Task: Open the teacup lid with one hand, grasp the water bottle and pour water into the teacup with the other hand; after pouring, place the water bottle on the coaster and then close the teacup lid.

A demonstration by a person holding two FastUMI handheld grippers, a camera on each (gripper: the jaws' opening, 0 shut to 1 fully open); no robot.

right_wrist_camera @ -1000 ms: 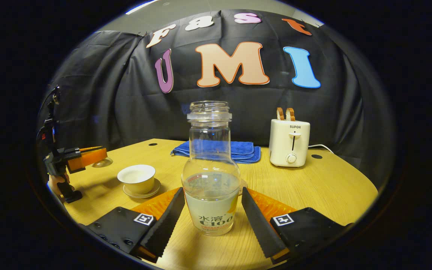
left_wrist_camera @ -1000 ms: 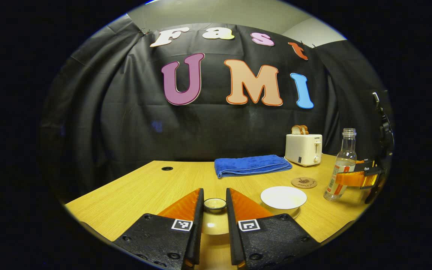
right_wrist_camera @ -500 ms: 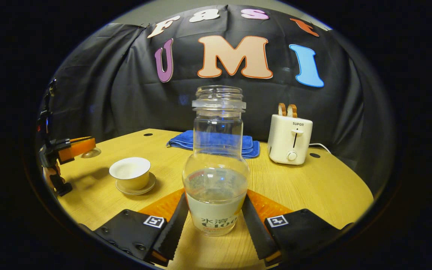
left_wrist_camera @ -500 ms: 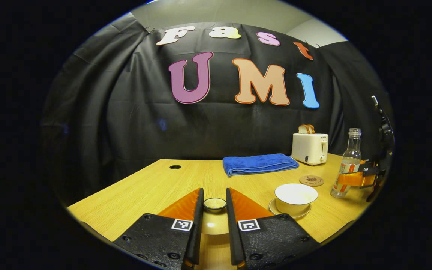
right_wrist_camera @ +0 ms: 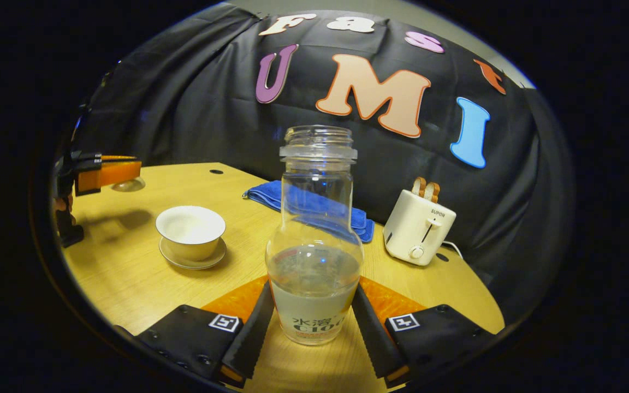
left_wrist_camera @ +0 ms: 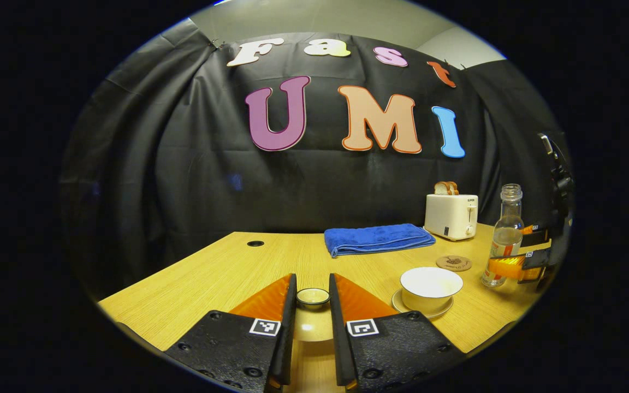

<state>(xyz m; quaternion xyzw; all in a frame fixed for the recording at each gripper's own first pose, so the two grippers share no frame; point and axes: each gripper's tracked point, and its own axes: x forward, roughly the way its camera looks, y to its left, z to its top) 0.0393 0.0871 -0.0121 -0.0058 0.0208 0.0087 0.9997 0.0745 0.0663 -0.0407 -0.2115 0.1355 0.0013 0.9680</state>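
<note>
Both views look low across the table (left_wrist_camera: 194, 278) toward the booth wall, apparently sharing the teacup (right_wrist_camera: 190, 231).

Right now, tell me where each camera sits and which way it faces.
Left gripper view: rides the left tool, low over the wooden table, facing the booth wall; its fingers clamp the small round teacup lid.
Right gripper view: rides the right tool, tilted, its fingers squeezing the clear glass water bottle.
Shared: white teacup, blue folded towel, white toaster.

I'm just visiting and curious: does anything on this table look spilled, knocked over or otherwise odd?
Nothing looks spilled or broken. The teacup sits open on its saucer, its lid held aside in the left gripper; the right gripper clasps the capless water bottle.
</note>
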